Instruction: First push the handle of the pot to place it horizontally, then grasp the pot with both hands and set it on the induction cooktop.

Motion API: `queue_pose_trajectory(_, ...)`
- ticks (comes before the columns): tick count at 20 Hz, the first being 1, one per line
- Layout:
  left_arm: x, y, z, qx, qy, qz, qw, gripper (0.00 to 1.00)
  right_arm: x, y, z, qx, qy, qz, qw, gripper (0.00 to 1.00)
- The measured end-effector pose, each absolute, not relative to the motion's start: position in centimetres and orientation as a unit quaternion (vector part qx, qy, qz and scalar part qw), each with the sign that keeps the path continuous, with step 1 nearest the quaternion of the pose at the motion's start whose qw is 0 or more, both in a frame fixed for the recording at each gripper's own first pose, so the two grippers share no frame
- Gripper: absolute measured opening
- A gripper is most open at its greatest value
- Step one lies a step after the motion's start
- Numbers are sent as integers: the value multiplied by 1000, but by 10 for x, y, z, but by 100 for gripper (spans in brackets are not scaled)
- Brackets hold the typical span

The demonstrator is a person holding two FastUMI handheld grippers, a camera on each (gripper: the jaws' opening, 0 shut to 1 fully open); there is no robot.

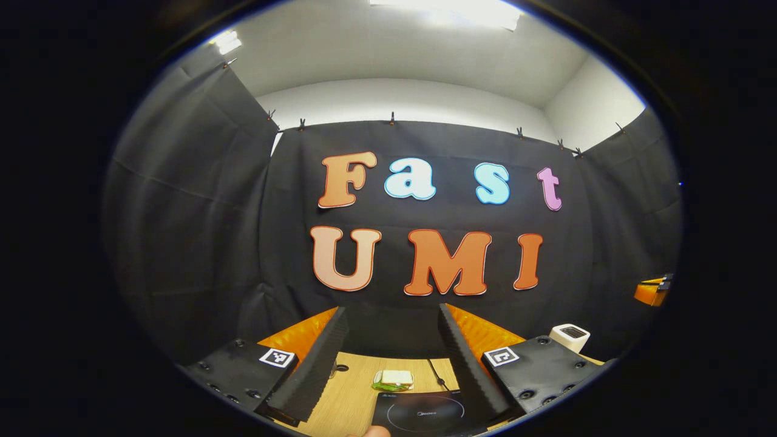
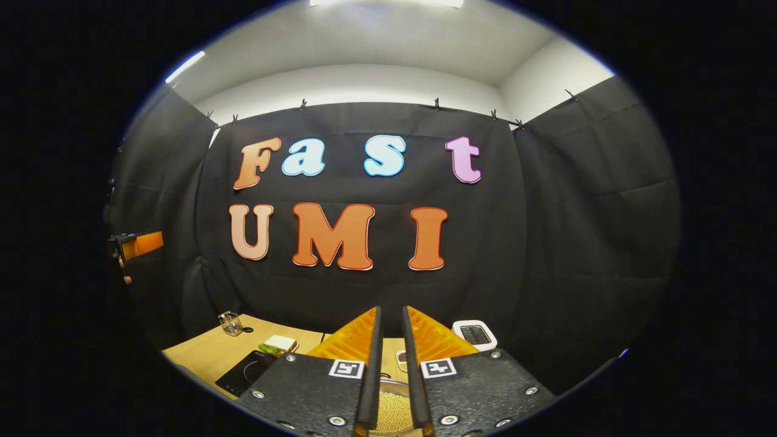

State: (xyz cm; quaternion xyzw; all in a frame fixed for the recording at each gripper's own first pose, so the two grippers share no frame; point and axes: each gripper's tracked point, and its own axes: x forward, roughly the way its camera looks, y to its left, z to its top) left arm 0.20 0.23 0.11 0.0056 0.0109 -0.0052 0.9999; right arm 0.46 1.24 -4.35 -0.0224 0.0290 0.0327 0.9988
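In the left gripper view, the left gripper (image 1: 391,355) is raised above a pale wooden table (image 1: 352,400), facing the black cloth wall. Its two ribbed black fingers (image 1: 315,364) are spread wide apart with nothing between them. Through the gap, down on the table, lies the black cooktop (image 1: 419,413), its ring marking visible, just below and between the fingertips' lines but well under them. Behind the cooktop sits a small sponge (image 1: 393,379), pale on top and green beneath. A thin dark cable (image 1: 436,373) runs back from the cooktop. A white box (image 1: 569,337) stands at the table's far right. At the right edge, an orange part of the other gripper (image 1: 652,291) shows.

In the right gripper view, the right gripper (image 2: 388,352) has its fingers (image 2: 371,364) close together, a narrow slot left between them, gripping nothing. Directly below that slot, at the bottom of the view, part of the pot (image 2: 388,406) shows: a metal rim with small yellowish grains inside. The pot lies beneath the fingers; whether they touch it cannot be told. To the left on the table (image 2: 200,355) lie the cooktop (image 2: 246,370), the sponge (image 2: 278,345) and a small wire holder (image 2: 230,323). The white box (image 2: 475,334) stands just right of the fingers.
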Motion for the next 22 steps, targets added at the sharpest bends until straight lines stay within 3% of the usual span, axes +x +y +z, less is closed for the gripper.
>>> queue_pose_trajectory(1, 2, 2, 1, 6, 12, -5, 1000, 99, 3, 11, -51, -16, 35, 29, 999, 17)
queue_pose_trajectory(5, 2, 3, 3, 10, 7, -4, 1000, 99, -3, 17, -78, -11, 52, 30, 998, 0)
queue_pose_trajectory(22, 0, 3, 0, 10, 15, 0, 1000, 99, -52, 51, -251, -42, 195, 76, 977, 0)
